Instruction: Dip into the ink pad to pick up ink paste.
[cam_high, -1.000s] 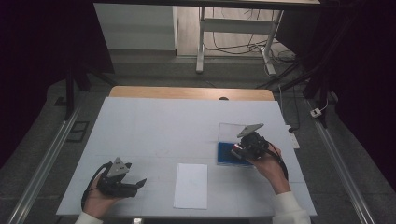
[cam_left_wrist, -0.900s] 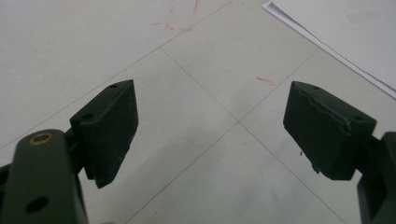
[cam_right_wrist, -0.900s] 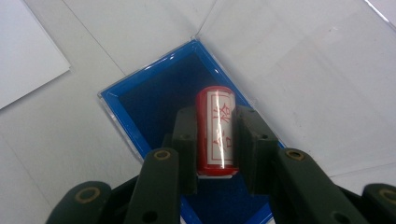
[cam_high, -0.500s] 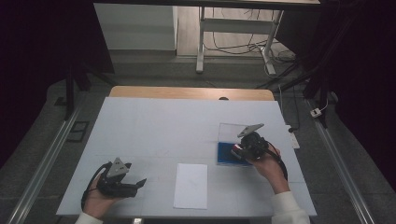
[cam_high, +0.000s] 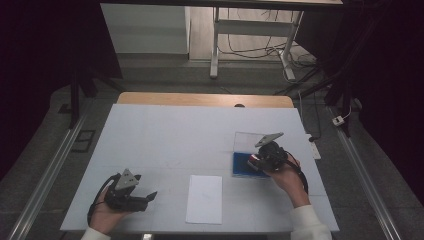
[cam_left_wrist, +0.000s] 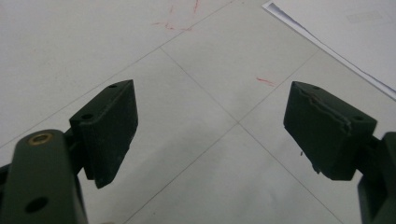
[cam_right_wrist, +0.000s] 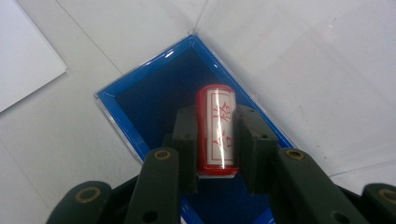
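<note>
Right gripper (cam_right_wrist: 215, 140) clamped on red cylindrical stamp (cam_right_wrist: 216, 130), held over blue tray (cam_right_wrist: 140, 100) near table's (cam_high: 165, 130) right edge. Left gripper (cam_left_wrist: 210, 126) jaws wide apart, nothing between, near front-left corner. White paper sheet (cam_high: 204, 198) at front edge.

The red cylindrical stamp (cam_right_wrist: 215, 130) looks like glossy plastic, with a bright streak of light down its side, and the blue tray (cam_right_wrist: 140, 100) under it has a matt, felt-like floor inside a shiny clear plastic rim. The black jaws of the right gripper (cam_right_wrist: 215, 154) and the left gripper (cam_left_wrist: 210, 133) are matt, slightly rough plastic with brass-coloured metal rivets. The white table (cam_high: 165, 135) is smooth and faintly scuffed with red marks, and the sheet of paper (cam_high: 205, 198) is matt white.
</note>
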